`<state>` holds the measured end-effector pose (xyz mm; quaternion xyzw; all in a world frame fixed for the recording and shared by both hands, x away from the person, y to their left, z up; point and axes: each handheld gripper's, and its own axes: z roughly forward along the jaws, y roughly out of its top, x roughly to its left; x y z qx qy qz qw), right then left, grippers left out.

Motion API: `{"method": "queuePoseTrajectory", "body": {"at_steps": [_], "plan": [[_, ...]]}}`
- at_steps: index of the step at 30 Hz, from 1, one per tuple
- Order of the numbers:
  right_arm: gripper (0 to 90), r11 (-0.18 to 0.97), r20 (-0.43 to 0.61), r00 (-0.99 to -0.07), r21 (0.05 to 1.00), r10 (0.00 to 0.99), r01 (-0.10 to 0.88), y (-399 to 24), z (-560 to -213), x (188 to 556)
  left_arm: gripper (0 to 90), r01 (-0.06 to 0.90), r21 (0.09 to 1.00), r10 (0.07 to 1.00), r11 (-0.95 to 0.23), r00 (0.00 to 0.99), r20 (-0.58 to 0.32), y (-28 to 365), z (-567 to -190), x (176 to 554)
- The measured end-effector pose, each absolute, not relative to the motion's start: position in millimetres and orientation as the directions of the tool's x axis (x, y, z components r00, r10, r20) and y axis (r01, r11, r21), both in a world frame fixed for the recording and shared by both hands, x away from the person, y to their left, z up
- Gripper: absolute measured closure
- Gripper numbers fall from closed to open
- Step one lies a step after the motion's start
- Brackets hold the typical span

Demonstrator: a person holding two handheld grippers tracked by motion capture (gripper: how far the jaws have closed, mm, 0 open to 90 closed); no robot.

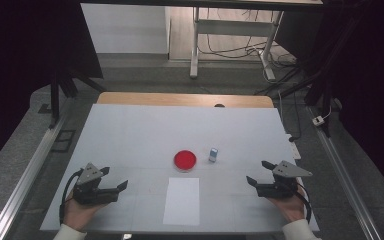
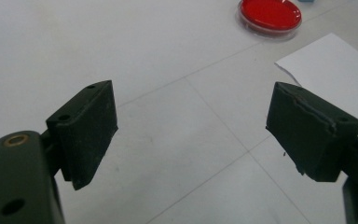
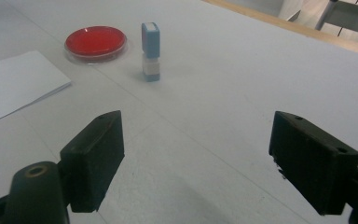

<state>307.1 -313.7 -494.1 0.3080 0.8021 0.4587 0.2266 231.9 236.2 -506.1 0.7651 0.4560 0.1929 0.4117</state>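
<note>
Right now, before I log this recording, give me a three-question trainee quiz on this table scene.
1. True or false: the left gripper and the right gripper both stand open, holding nothing.
2. Which lies nearest the person: a) the red round dish, b) the small blue-and-white block, c) the white sheet?
3. Does the block stand upright or lie flat?

Key:
1. True.
2. c.
3. Upright, beside the dish and apart from it.
</note>
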Motion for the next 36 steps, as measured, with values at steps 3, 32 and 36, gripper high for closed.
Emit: {"method": "queuePoseTrajectory", "body": {"at_steps": [3,32,36], "plan": [[19.9,0.383,-0.074,-0.708,0.877,0.703,0.290,-315,-494,307,16.3,0.529,0.813,0.856,-0.243,0.511,-0.076,236,-505,231],[26.9,0.399,-0.100,-0.708,0.876,0.699,0.270,-308,-482,304,17.4,0.512,0.827,0.851,-0.233,0.519,-0.082,237,-504,230],[27.7,0.403,-0.106,-0.713,0.877,0.693,0.262,-305,-476,306,17.5,0.512,0.827,0.849,-0.235,0.522,-0.082,236,-505,230]]}}
